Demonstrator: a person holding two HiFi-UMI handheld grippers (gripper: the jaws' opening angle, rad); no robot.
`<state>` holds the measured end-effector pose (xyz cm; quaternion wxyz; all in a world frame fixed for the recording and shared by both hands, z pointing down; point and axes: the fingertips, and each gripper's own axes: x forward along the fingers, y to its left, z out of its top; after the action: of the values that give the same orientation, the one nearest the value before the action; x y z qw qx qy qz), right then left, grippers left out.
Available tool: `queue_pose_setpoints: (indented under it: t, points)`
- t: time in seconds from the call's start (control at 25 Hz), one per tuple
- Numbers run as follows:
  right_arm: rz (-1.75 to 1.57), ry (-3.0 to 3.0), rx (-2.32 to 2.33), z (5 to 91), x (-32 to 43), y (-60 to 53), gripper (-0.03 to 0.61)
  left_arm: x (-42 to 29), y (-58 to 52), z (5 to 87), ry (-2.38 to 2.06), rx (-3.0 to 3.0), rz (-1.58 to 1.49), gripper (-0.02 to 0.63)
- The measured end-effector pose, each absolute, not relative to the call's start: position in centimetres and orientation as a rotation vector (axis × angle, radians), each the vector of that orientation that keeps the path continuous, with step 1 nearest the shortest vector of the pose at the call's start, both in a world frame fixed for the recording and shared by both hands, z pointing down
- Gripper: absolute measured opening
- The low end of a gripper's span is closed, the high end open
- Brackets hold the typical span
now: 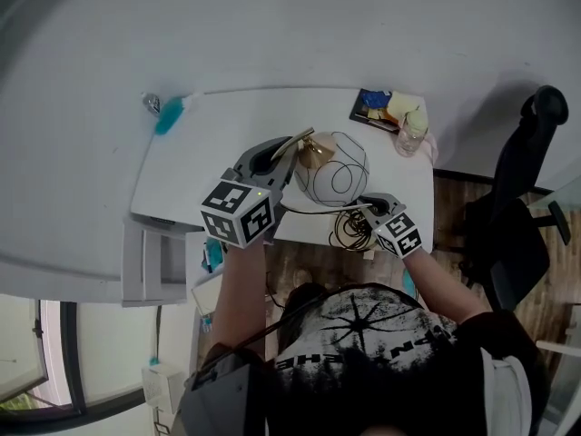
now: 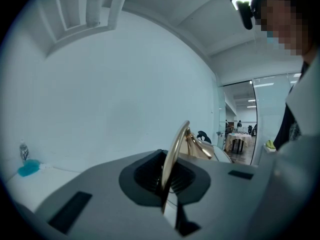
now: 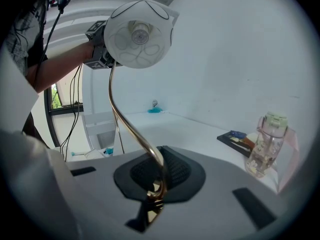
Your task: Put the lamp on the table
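White table [image 1: 227, 143] against a pale wall, office chair [image 1: 526, 166] off to the person's right, wood floor beyond the near edge.

Person is standing at the near edge and holding the lamp [image 1: 331, 173] in both grippers, over the front part of the table. Cannot tell whether any part of it is resting on the top.

Left gripper [image 1: 277, 160]: jaws are pressed onto the gold stem [image 2: 171, 151], pinching it high up, close to the shade [image 3: 140, 34].

Right gripper [image 1: 366, 206]: jaws are likewise clamping the stem, at its lower end.

Cord [image 1: 349, 230] is hanging in a loose coil at the table edge, just below the right gripper.

Handling, as judged:
- Stem is looking thin, stiff and polished, so it is probably slippery between flat pads.
- Shade is looking light but bulky and fragile, making the lamp top-heavy.
- Two holds on the stem, spread apart, are suiting it well; the shade itself is no place to grip.
- Coiled cord is risking a snag on the edge.
- Bottle [image 1: 410, 136] is standing near the shade.
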<state>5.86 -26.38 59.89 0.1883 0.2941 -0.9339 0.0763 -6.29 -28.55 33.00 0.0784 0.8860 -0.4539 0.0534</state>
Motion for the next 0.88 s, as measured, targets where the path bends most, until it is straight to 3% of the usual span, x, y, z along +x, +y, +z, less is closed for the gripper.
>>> queue_pose_setpoints:
  t: [0.88]
  points:
    - [0.274, -2.568, 1.000, 59.9, -0.2, -38.7, 0.017, -11.7, -42.5, 32.8, -1.192, 2.734, 0.197, 0.015]
